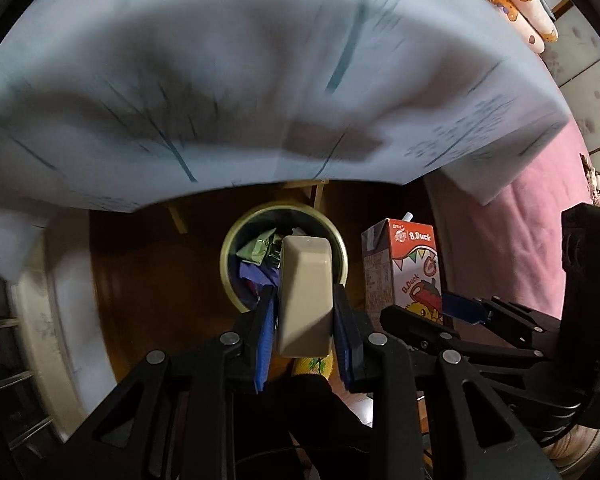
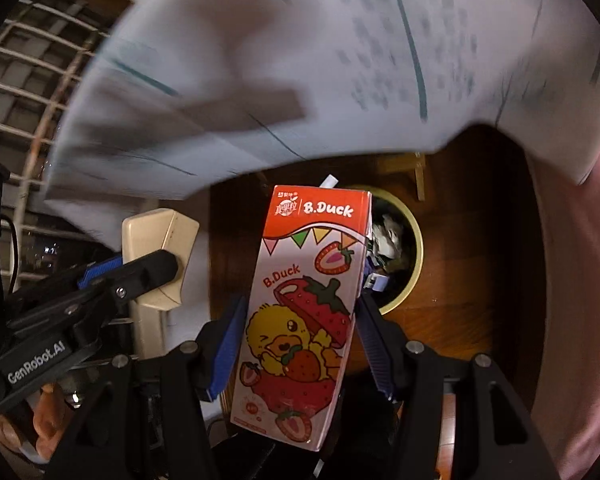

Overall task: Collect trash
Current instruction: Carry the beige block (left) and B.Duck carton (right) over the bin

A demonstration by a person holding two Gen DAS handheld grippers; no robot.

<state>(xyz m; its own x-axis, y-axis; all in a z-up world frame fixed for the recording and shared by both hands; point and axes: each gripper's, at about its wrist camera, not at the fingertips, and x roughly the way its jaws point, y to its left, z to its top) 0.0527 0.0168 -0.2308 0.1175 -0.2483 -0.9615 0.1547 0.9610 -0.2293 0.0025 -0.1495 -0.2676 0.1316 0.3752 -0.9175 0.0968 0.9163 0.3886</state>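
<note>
A round yellow-rimmed waste bin (image 1: 236, 248) on dark wood floor (image 1: 148, 264), below the pale-clothed bench edge (image 1: 204, 196), holds wrappers. Left gripper (image 1: 303, 312) fingers clamp a beige plastic block (image 1: 305, 296); right gripper (image 2: 296, 344) fingers clamp a strawberry drink carton (image 2: 300, 300) above it.

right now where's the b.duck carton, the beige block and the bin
B.Duck carton (image 2: 300, 300): right wrist view, on its printed front face.
beige block (image 1: 305, 292): left wrist view, on its broad upper face.
bin (image 1: 230, 246): left wrist view, on its pale rim's left side.
</note>
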